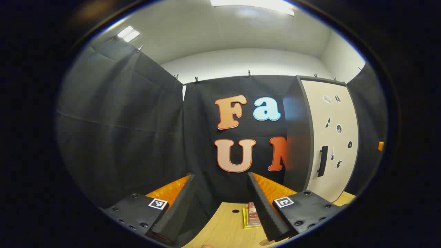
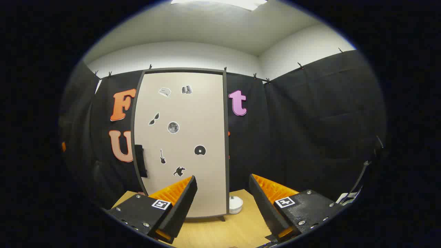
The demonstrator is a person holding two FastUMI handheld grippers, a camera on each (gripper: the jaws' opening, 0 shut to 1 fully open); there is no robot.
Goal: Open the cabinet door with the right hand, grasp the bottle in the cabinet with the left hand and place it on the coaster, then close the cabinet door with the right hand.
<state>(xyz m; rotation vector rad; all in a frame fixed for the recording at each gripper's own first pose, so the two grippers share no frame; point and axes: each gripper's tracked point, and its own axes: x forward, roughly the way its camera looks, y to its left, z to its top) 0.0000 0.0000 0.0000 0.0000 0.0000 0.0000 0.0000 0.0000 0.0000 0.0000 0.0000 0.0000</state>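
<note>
Cabinet door (image 2: 181, 137) stands shut on the table (image 2: 220, 230), its dark upright handle (image 2: 139, 160) on the door's left edge, up and to the left of the right hand-held gripper (image 2: 222, 193), which faces it gaping and empty. Left hand-held gripper (image 1: 220, 193), also wide open and empty, sees the cabinet off to its right; bottle presumably hidden inside.

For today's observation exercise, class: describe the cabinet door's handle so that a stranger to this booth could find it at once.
Find the tall pale cabinet door standing on the wooden table against the black cloth wall. On its left edge, a little below mid-height, sits the handle, an upright dark bar. Unlike the small stickers scattered over the door, it juts out.
</note>
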